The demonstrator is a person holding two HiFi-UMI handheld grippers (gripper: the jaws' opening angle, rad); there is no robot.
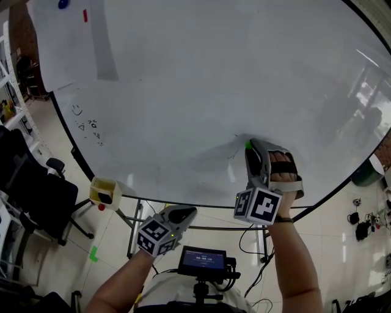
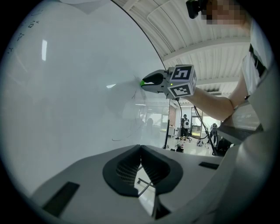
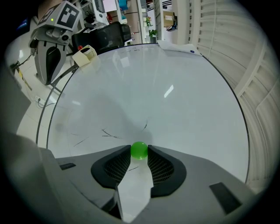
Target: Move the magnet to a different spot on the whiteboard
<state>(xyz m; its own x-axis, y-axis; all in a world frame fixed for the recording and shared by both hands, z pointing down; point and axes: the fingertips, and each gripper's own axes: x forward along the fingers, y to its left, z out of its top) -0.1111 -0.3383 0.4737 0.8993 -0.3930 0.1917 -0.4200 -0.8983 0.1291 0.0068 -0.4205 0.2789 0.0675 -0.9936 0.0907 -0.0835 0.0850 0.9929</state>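
Note:
A small green magnet sits against the whiteboard, pinched between the tips of my right gripper, which is shut on it. In the head view that gripper touches the lower middle of the board, the green magnet showing at its tip. The left gripper view shows the same magnet at the right gripper's nose. My left gripper hangs below the board's bottom edge, away from the magnet; its jaws meet with nothing between them.
A paper sheet hangs at the board's top left under a blue magnet and a red one. A yellowish eraser holder sits at the lower left edge. Office chair and camera screen stand below.

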